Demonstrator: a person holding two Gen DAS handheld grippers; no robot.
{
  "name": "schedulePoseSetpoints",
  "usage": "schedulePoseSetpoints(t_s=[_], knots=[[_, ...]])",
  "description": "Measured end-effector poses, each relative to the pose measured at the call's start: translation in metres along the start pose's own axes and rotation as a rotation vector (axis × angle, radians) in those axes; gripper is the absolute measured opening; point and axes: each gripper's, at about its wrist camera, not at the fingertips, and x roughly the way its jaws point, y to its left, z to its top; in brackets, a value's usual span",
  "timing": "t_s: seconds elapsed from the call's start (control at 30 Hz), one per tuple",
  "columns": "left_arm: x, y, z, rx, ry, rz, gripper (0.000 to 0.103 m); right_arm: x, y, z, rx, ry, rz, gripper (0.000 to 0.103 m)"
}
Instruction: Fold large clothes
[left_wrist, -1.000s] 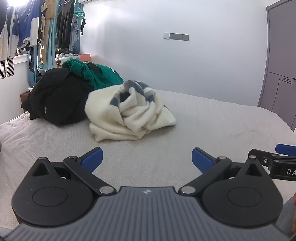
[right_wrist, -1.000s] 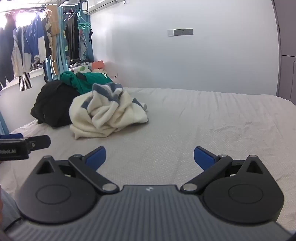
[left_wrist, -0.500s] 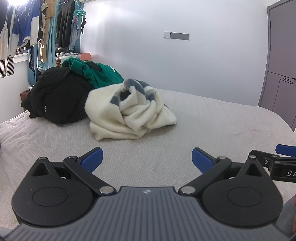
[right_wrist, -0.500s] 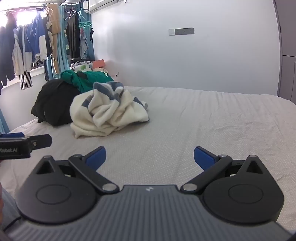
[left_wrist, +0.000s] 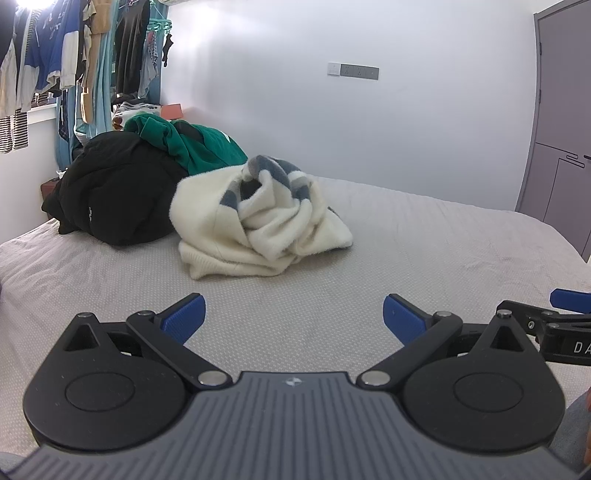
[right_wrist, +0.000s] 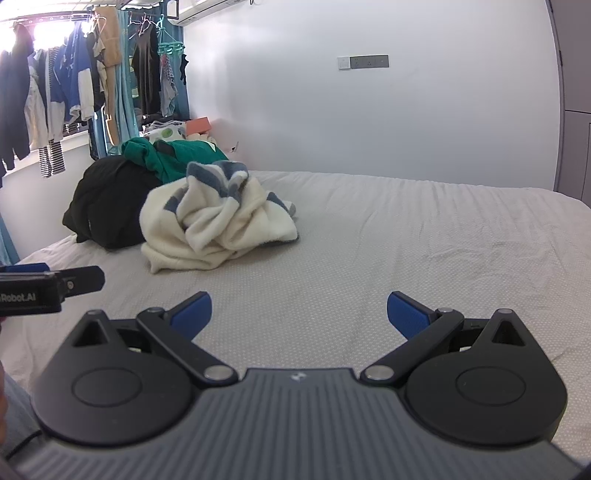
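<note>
Both tongs, the left gripper (left_wrist: 293, 314) and right gripper (right_wrist: 299, 312), hover spread wide and empty over the grey dotted bedsheet (left_wrist: 406, 240), well short of the crumpled cream fleece garment with grey stripes (left_wrist: 258, 225), so each should probably seek a separate hem edge, not the bunched middle.

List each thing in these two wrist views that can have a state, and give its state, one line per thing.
left gripper: open, empty, above the bed.
right gripper: open, empty, above the bed.
cream sweater: crumpled, unfolded, lying on the bed.
black garment: bunched in a heap, unfolded.
green garment: crumpled on top of the black heap.
bed sheet: spread out, lightly wrinkled.
hanging clothes: hung at the window.
</note>
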Motion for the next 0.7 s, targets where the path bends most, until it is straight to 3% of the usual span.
schedulePoseSetpoints(t_s=[0.7], knots=[[0.0015, -0.0001, -0.0008, 0.001, 0.000, -0.001, 0.103, 0.0024, -0.0013, -0.0016, 0.006, 0.013, 0.001, 0.103]])
